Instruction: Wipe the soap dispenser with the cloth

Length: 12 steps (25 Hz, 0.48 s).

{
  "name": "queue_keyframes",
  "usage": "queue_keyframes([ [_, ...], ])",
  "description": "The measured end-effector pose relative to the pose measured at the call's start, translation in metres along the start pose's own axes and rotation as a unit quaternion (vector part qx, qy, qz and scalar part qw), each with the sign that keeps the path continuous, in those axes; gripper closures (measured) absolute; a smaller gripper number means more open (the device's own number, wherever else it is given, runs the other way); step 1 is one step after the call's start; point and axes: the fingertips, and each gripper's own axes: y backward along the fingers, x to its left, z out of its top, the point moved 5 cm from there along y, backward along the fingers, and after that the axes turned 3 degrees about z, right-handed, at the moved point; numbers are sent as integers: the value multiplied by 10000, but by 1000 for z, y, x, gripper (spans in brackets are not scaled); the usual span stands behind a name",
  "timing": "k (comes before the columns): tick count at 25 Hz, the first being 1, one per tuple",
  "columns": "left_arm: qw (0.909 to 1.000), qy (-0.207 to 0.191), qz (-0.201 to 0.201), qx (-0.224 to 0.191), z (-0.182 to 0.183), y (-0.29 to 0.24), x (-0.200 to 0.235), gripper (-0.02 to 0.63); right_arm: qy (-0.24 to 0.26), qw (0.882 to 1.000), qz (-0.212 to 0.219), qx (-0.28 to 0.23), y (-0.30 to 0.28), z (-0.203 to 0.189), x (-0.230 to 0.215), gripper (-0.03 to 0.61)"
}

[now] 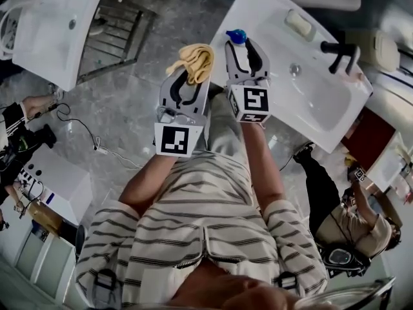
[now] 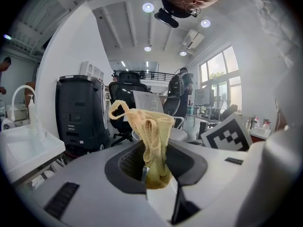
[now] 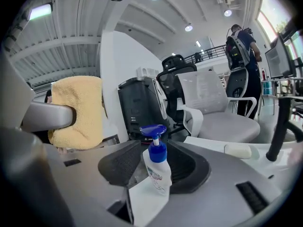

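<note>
The cloth (image 2: 150,141) is clamped by the left gripper (image 1: 186,90). The soap dispenser (image 3: 158,169), at its three o'clock, is straddled by the right gripper's (image 1: 242,47) parted jaws. Wiping's completion cannot be judged.

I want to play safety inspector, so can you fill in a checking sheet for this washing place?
Surface: white sink, dispenser standing at its near corner.
Job's things: soap dispenser upright; yellow cloth bunched.
Clutter: bar of soap and black tap on the sink.
Grippers: left claw shut on the cloth; right claw open around the dispenser.
Cables: black cable on the floor.
Surroundings: second sink, office chair, seated person.
</note>
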Motion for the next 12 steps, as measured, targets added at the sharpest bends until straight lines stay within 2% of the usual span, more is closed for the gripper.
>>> queue_keyframes([
  [12, 10000, -5, 66, 34, -8, -3, 5, 502, 204, 9990, -307, 243, -11, -8, -6, 463],
])
